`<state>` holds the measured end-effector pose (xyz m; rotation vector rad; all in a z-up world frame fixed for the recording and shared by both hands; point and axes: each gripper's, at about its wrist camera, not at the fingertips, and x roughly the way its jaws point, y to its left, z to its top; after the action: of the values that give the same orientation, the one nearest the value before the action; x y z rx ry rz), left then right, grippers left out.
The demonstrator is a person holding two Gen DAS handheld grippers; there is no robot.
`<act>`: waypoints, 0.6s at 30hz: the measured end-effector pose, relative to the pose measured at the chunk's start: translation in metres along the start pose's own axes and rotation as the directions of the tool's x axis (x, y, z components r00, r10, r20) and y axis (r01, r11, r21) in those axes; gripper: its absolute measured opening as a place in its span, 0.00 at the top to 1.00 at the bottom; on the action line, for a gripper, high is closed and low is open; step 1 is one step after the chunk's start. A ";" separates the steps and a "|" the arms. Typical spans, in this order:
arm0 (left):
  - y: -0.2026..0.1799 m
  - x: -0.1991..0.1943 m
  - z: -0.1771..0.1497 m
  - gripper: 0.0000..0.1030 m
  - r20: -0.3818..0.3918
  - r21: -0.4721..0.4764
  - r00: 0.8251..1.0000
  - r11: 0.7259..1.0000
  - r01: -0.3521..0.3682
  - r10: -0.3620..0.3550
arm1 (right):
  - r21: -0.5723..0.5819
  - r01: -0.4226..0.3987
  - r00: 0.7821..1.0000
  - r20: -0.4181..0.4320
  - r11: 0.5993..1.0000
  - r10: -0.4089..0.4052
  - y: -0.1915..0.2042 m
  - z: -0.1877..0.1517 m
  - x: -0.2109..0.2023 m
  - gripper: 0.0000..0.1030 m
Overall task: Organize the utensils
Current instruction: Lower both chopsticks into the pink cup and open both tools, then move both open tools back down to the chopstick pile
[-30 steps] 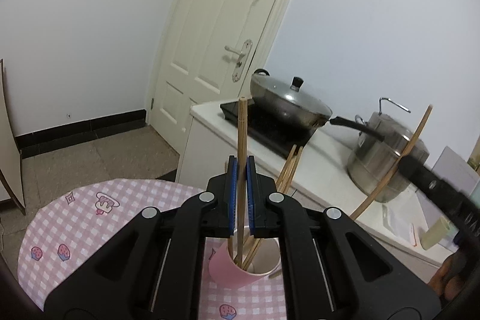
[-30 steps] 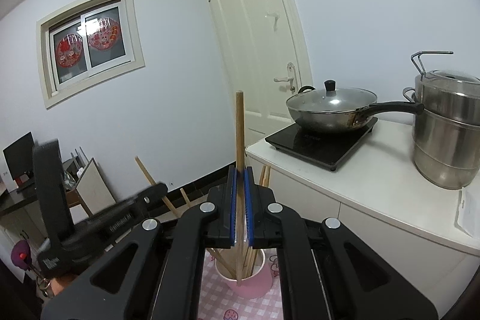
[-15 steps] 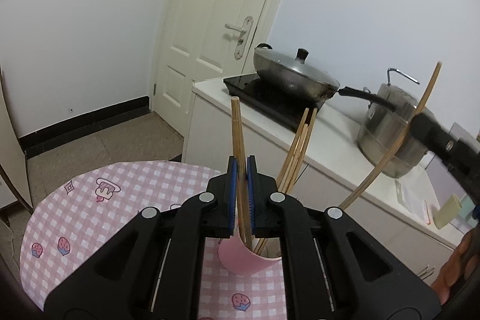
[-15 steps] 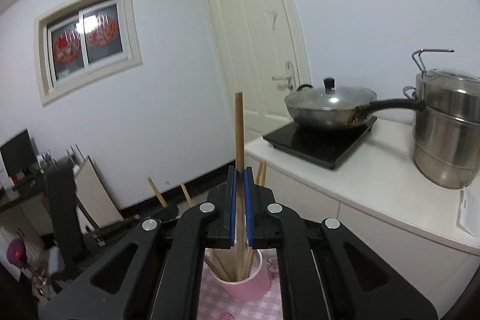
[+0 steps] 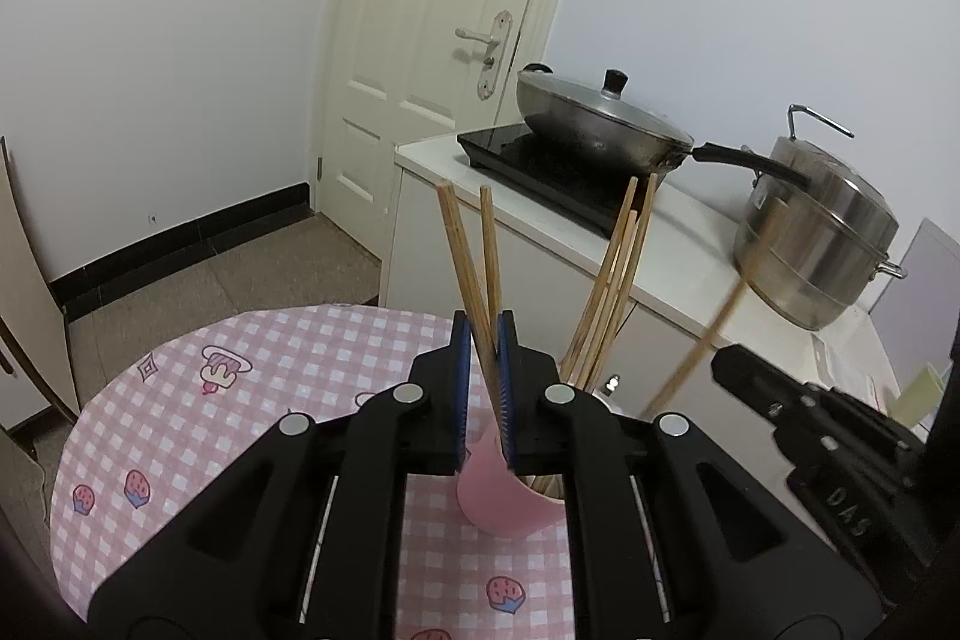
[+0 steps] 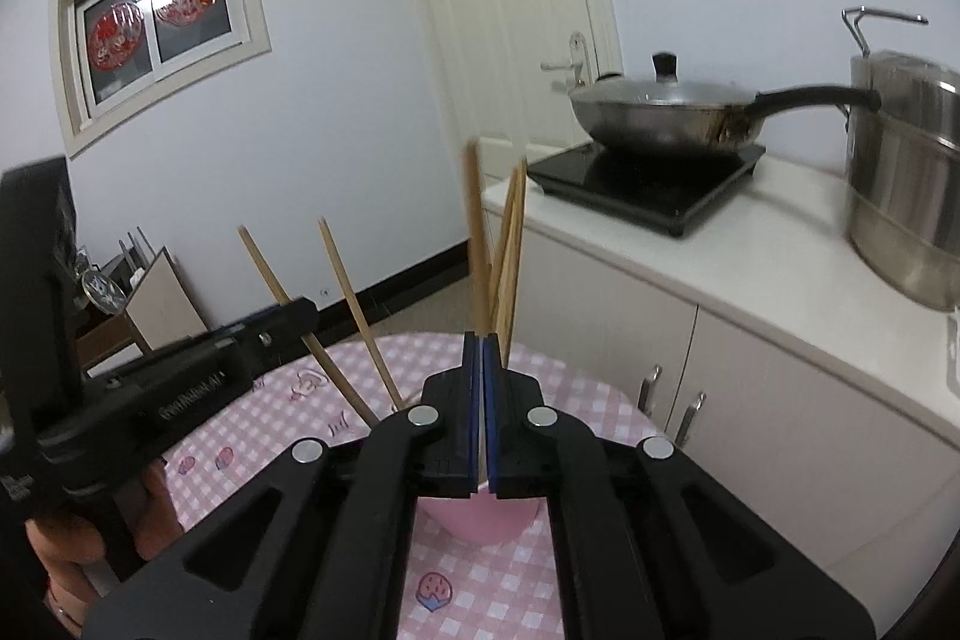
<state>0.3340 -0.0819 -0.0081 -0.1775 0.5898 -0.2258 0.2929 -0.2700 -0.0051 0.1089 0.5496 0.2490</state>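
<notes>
Left tool (image 5: 480, 376): jaws slightly parted, loosely around two chopsticks (image 5: 474, 274) standing in pink cup (image 5: 504, 496). Right tool (image 6: 482, 400): jaws pressed together, pinching one chopstick (image 6: 477, 244) above cup.

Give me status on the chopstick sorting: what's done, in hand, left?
Done: several chopsticks stand in the pink cup. In hand: right gripper is clamped on one chopstick above the cup; left gripper has two between its pads. Left: drop these in.
</notes>
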 end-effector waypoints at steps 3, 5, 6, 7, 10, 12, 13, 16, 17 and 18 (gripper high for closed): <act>-0.001 0.000 0.000 0.90 -0.011 0.009 1.000 1.000 0.001 -0.001 | 0.011 0.002 1.000 -0.015 1.000 -0.002 -0.002 -0.004 0.002 1.00; 0.000 -0.001 0.000 0.90 -0.021 0.013 1.000 1.000 0.007 -0.007 | 0.021 0.002 1.000 -0.021 1.000 -0.001 -0.004 -0.006 0.002 1.00; 0.000 -0.001 0.000 0.89 -0.026 0.016 1.000 1.000 0.006 -0.006 | 0.029 -0.002 1.000 -0.023 1.000 0.003 -0.005 -0.007 0.001 1.00; 0.000 -0.002 0.000 0.85 -0.031 0.016 1.000 1.000 0.007 -0.007 | 0.040 -0.007 1.000 -0.026 0.999 0.008 -0.007 -0.007 0.000 1.00; 0.001 -0.009 -0.001 0.38 -0.022 0.009 1.000 1.000 0.019 -0.019 | 0.060 -0.018 0.999 -0.035 0.998 0.021 -0.009 -0.008 -0.001 0.98; 0.001 -0.016 -0.001 0.38 -0.004 0.017 1.000 1.000 0.023 -0.023 | 0.069 -0.019 0.999 -0.040 0.997 0.022 -0.007 -0.010 -0.004 0.96; 0.000 -0.020 -0.001 0.38 -0.008 0.028 1.000 0.999 0.027 -0.026 | 0.070 -0.022 0.999 -0.045 0.997 0.025 -0.006 -0.010 -0.005 0.96; 0.000 -0.031 -0.002 0.38 -0.009 0.059 1.000 0.998 0.021 -0.020 | 0.063 -0.029 0.998 -0.055 0.998 0.033 0.000 -0.013 -0.010 0.96; 0.001 -0.034 -0.003 0.38 -0.014 0.071 1.000 0.997 0.017 -0.016 | 0.065 -0.037 0.997 -0.061 0.997 0.041 0.003 -0.015 -0.013 0.96; 0.003 -0.037 -0.005 0.38 -0.023 0.082 1.000 0.996 0.015 -0.013 | 0.068 -0.045 0.996 -0.068 0.997 0.049 0.005 -0.017 -0.015 0.95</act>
<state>0.3017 -0.0696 0.0068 -0.0994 0.6002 -0.2657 0.2704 -0.2683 -0.0111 0.1780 0.6252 0.2814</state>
